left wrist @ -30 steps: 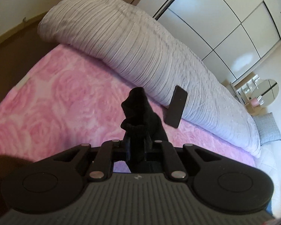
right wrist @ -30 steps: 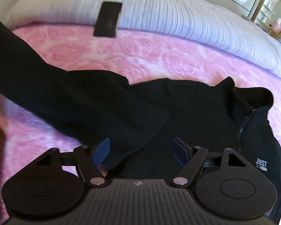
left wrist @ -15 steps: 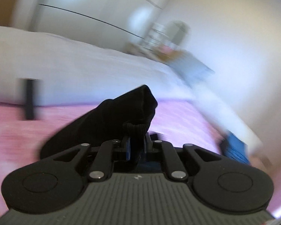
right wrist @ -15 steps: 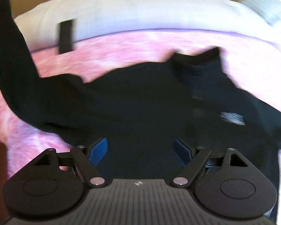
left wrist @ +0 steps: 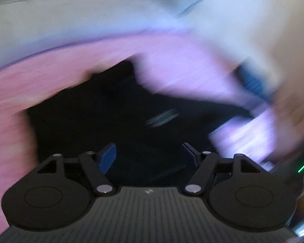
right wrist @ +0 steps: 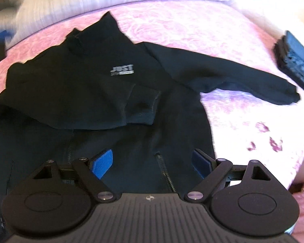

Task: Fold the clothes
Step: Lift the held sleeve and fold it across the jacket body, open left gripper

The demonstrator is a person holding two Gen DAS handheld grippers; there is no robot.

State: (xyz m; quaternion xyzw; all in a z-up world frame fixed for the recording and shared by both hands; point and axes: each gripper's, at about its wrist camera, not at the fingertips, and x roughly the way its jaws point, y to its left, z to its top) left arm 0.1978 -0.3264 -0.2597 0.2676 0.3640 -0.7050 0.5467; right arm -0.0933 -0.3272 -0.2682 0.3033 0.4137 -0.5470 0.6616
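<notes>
One sleeve folded across chest of black zip-up fleece jacket (right wrist: 103, 93) on pink rose-patterned bed cover (right wrist: 192, 26); other sleeve outstretched. Left claw (left wrist: 149, 154), right claw (right wrist: 152, 162) both spread wide, empty. Risk: grabbing outstretched cuff drags body, undoes fold; left view blurred.

Black zip sweatshirt (right wrist: 103, 93) flat on bed, one sleeve folded across

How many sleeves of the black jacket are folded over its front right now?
1. One sleeve lies folded across the jacket chest; the other sleeve stretches out flat on the pink bedspread.
</notes>
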